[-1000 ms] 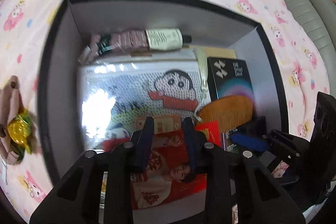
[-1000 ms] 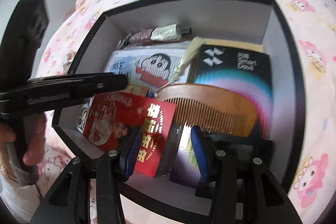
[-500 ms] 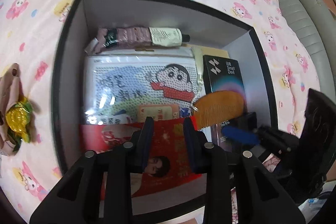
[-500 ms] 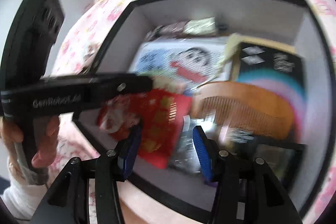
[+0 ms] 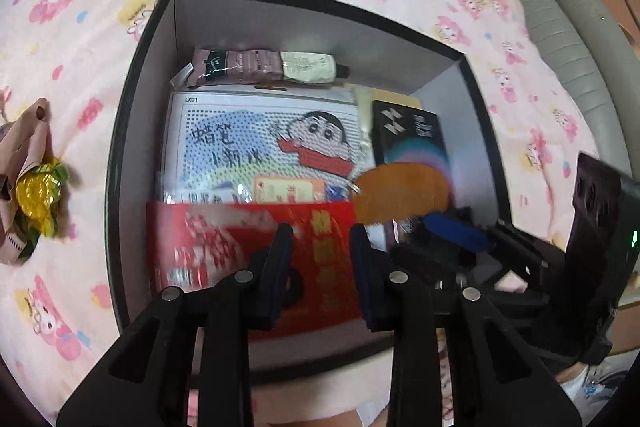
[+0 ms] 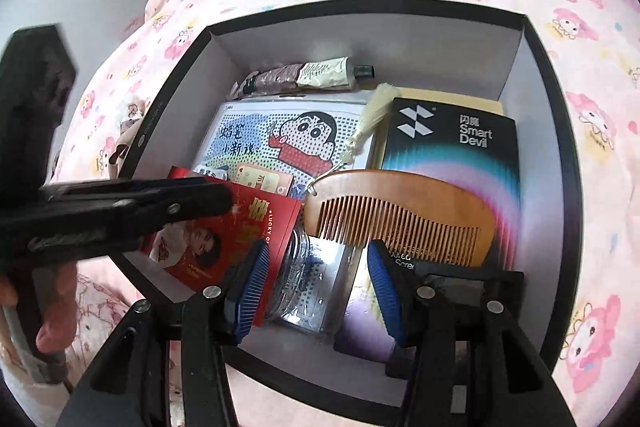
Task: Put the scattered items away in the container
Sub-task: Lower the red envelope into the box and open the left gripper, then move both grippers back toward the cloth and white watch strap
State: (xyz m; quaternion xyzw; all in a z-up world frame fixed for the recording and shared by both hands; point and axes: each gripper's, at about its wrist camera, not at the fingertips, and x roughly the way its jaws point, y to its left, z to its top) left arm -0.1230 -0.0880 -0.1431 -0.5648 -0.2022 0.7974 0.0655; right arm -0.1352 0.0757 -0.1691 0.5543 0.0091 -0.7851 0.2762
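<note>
Even, soft daylight in both views, no hard shadows. Heavy fisheye bending with dark vignette at the corners. Left wrist view: red packet (image 5: 256, 247) and comb (image 5: 400, 195) motion-smeared, sheet (image 5: 80, 27) pattern softened. Right wrist view sharper; box (image 6: 532, 27) inner walls shaded grey, white glare on the plastic bag (image 6: 320, 291), left gripper (image 6: 120, 211) slightly blurred.
</note>
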